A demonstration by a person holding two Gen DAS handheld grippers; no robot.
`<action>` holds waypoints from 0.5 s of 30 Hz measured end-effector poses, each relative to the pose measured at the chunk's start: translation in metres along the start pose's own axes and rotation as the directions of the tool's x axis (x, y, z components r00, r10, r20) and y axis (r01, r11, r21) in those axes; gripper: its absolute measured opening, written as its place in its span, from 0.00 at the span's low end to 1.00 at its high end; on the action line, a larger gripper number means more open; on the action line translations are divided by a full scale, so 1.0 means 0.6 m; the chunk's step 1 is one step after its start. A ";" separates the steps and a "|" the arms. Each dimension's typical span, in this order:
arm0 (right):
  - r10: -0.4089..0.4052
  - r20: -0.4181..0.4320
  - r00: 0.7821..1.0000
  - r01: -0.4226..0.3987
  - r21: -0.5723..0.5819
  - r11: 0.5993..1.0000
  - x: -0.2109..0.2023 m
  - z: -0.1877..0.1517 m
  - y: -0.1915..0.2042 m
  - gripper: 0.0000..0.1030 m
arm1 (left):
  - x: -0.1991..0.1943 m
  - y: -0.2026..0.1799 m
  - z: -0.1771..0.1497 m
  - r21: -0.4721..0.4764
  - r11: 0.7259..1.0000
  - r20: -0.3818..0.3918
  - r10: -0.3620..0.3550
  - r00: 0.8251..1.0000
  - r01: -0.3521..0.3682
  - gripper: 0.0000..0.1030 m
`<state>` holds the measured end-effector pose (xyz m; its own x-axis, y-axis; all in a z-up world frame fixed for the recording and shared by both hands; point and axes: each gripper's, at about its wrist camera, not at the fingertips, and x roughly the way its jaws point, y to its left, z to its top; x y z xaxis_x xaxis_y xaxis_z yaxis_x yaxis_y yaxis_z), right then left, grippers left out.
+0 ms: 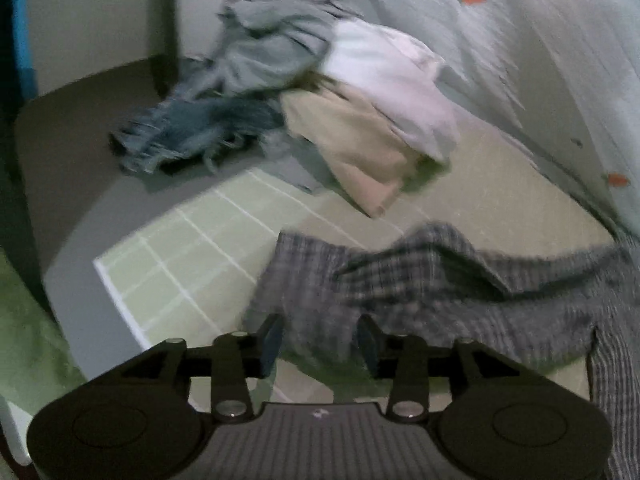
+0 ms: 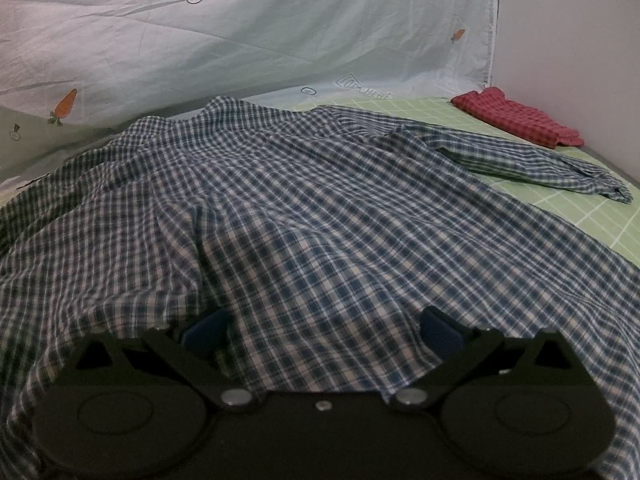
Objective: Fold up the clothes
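Spreading wide, the fingers of the right gripper (image 2: 322, 330) stand apart with the blue checked shirt (image 2: 280, 208) lying over and between them, nothing pinched. The shirt covers most of the green grid mat (image 2: 592, 208), one sleeve reaching toward the mat's far right edge. A folded red checked cloth (image 2: 520, 118) sits in the far right corner, against the plain wall (image 2: 568, 32).

The left gripper (image 1: 318, 344) also has its fingers apart, with an edge of the shirt (image 1: 440, 280) hanging loosely between them; the blur hides whether either pad touches the fabric. Beyond it, bare mat (image 1: 180, 264) shows near the left edge of the grey table (image 1: 68, 160). At the table's far end lies a heap of clothes (image 1: 320, 96): blue denim, grey-blue, white and beige pieces.

A pale sheet (image 2: 240, 48) printed with carrots and small crossed circles hangs behind the table. Faint lettering on its lower hem is too blurred to read.

Both grippers point low and forward over the table, the right one level, the left one tilted.
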<state>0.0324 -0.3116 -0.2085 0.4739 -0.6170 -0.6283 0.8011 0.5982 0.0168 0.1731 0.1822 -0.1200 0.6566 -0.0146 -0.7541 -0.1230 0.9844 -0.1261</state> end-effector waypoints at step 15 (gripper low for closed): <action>-0.001 0.001 1.000 0.001 0.001 1.000 0.001 0.002 -0.002 1.00 | 0.114 0.001 0.031 0.027 0.999 -0.121 0.043 0.992 -0.040 0.76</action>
<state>0.0323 -0.3130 -0.2080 0.4729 -0.6181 -0.6279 0.8022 0.5968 0.0167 0.2318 0.1851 -0.1594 0.5554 0.0069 -0.8316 -0.1294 0.9885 -0.0782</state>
